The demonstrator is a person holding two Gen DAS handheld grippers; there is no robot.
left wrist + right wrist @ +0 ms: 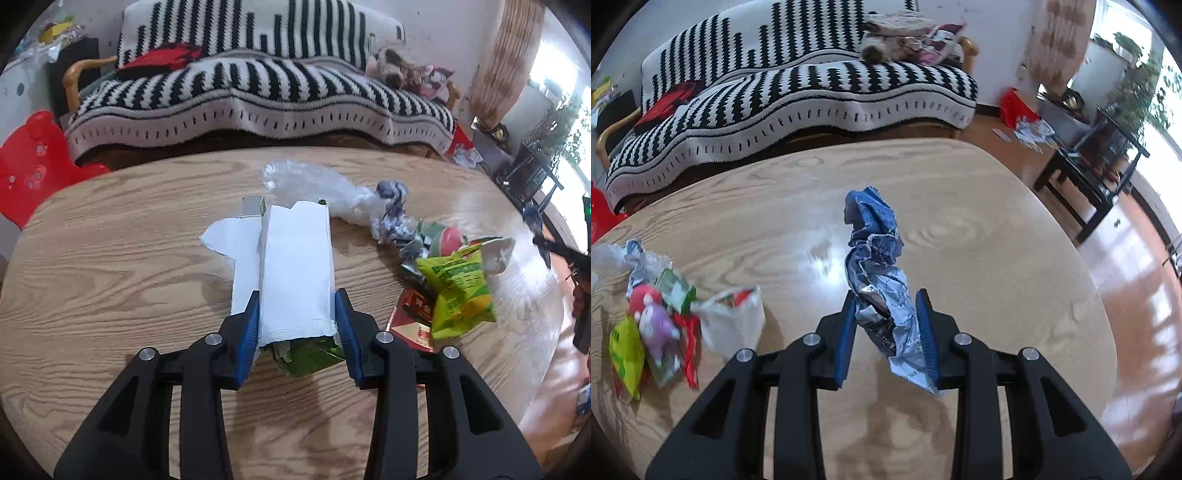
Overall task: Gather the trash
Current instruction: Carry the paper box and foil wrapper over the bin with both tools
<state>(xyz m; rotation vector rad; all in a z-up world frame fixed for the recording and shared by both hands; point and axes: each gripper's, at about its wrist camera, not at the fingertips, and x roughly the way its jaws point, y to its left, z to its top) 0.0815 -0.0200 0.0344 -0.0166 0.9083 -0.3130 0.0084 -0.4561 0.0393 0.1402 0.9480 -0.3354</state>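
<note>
My left gripper (297,306) is shut on a torn white carton (295,266) with green print on its inner side, held over the wooden table (129,258). My right gripper (886,310) is shut on a crumpled blue and silver foil wrapper (877,266), held upright above the table (997,258). A heap of trash lies on the table: a clear plastic bag (314,184), a crumpled blue wrapper (391,214), a yellow-green snack bag (458,291) and a red packet (413,314). The heap also shows in the right wrist view (661,314) at the left.
A sofa with a black and white striped cover (258,92) stands behind the table. A red plastic chair (33,166) is at the left. A dark low side table (1089,173) and scattered papers (1030,133) are on the floor at the right.
</note>
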